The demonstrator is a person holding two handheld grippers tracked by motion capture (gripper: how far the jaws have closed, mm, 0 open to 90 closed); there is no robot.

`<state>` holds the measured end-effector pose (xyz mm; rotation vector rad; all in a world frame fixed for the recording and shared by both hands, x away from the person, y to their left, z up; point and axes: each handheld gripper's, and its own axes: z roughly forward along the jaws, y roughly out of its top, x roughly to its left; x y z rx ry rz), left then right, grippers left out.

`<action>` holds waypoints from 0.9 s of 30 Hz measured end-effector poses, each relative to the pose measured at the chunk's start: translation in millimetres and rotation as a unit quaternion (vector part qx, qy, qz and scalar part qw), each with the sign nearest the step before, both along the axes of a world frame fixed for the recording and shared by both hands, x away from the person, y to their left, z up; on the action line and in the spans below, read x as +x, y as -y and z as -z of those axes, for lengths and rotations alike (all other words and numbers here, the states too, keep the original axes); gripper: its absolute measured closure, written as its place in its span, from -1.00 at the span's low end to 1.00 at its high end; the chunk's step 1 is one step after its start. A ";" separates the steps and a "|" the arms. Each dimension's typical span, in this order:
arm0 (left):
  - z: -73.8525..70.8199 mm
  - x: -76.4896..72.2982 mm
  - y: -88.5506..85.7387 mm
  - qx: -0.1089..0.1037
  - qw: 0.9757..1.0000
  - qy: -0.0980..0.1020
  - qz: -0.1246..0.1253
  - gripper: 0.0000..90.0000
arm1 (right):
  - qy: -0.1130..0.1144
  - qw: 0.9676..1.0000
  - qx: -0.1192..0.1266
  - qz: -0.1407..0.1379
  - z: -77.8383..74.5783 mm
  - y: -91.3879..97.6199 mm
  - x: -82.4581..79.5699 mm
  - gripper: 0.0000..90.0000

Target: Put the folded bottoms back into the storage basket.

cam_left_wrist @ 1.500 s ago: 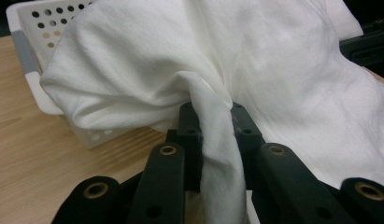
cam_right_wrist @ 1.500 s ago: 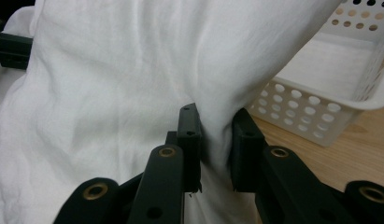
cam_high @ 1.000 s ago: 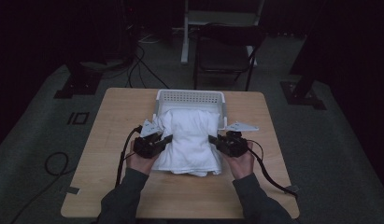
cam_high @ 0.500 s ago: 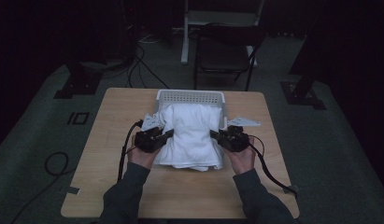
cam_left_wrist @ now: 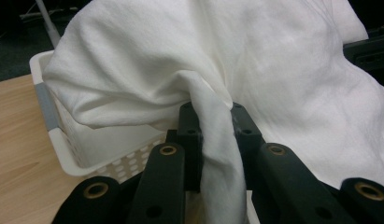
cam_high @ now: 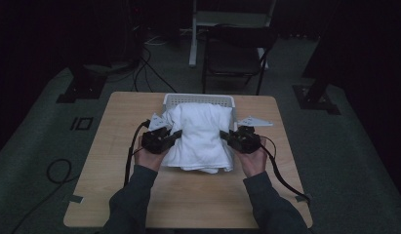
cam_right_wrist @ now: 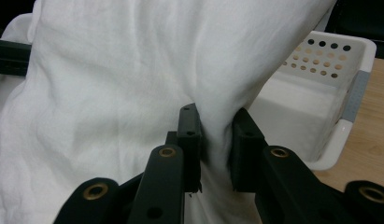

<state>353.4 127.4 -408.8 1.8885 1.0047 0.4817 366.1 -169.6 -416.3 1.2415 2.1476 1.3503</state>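
Nearest the camera in the high view, two grey sleeves (cam_high: 134, 202) come in from the bottom edge over the bare front part of the wooden desk (cam_high: 198, 195). Each hand holds black tongs, with a dark cable trailing back from each toward the desk's front.

The left tongs (cam_high: 174, 136) pinch the left edge of a white cloth (cam_high: 203, 134); in the left gripper view the jaws are clamped on a gathered fold of it (cam_left_wrist: 213, 135), with fabric bunched between them and hanging down. The right tongs (cam_high: 223, 135) grip the cloth's right edge; the right gripper view shows their jaws closed on a thick fold of the fabric (cam_right_wrist: 213, 135).

The cloth lies stretched between the two tongs at the middle of the desk. Its near end rests in folds on the desk top, and its far end drapes up over the near rim of a white perforated basket (cam_high: 198, 99), which stands at the desk's far edge.

Beyond the desk, on the dark floor, stand a dark chair (cam_high: 234, 53) and some cables (cam_high: 149, 73).
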 end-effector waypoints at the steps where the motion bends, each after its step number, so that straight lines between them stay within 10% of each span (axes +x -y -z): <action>1: -0.4 1.1 0.1 0.001 1.000 0.000 0.001 0.74 | 0.000 1.000 -0.001 0.001 -0.4 0.1 1.0 0.72; 27: -3.3 20.4 1.8 -0.002 1.000 0.002 -0.014 0.74 | -0.003 1.000 0.001 0.008 -4.1 -0.6 22.6 0.72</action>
